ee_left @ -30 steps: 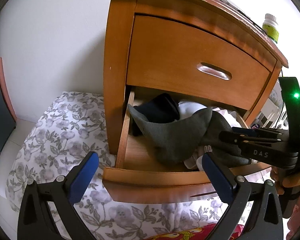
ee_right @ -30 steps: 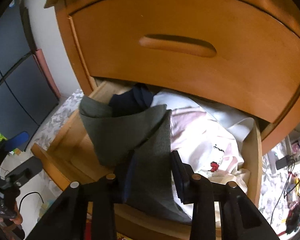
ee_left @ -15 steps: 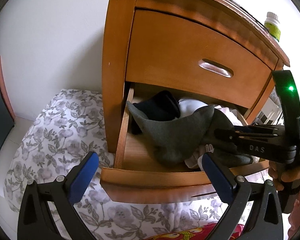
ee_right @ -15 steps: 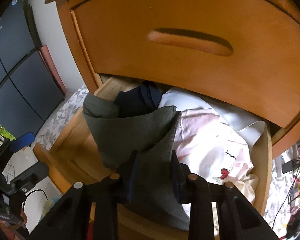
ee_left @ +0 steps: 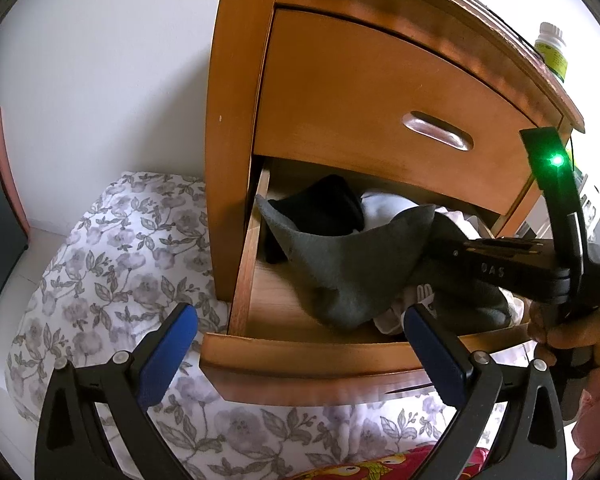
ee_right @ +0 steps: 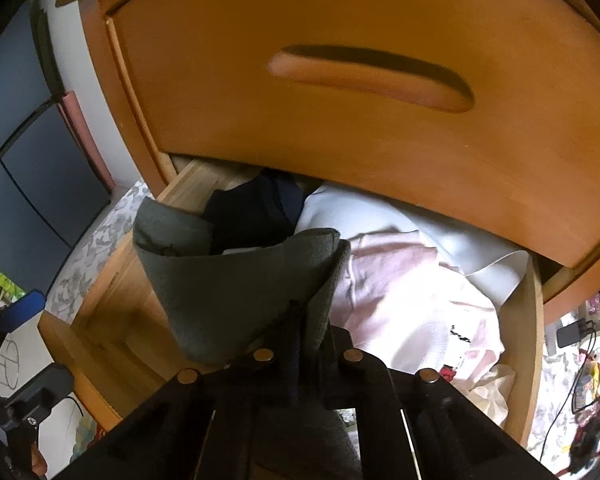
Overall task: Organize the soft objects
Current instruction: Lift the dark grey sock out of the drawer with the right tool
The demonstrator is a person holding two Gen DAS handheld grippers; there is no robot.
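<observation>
A grey knit garment point(ee_left: 352, 264) droops over the clothes in the open lower drawer point(ee_left: 300, 352) of a wooden nightstand. My right gripper point(ee_right: 308, 320) is closing on a fold of this grey garment point(ee_right: 228, 288), and its pads press the cloth from both sides. Behind it lie a dark navy piece point(ee_right: 256, 212) and white and pink clothes point(ee_right: 400, 288). My left gripper point(ee_left: 300, 316) hangs open in front of the drawer's front board, blue pads wide apart, holding nothing. A hand holds the right gripper's black body point(ee_left: 500, 268) at the right.
The upper drawer point(ee_left: 380, 120) is closed just above the clothes. Floral bedding point(ee_left: 112, 264) lies left of and below the nightstand, with a red patterned cloth point(ee_left: 380, 464) at the bottom. A bottle point(ee_left: 552, 52) stands on top. Cables point(ee_right: 580, 360) lie on the floor at the right.
The right gripper's jaws went from apart around the grey garment to pressed on it, and the gripper moved closer into the drawer. The left gripper stayed in place.
</observation>
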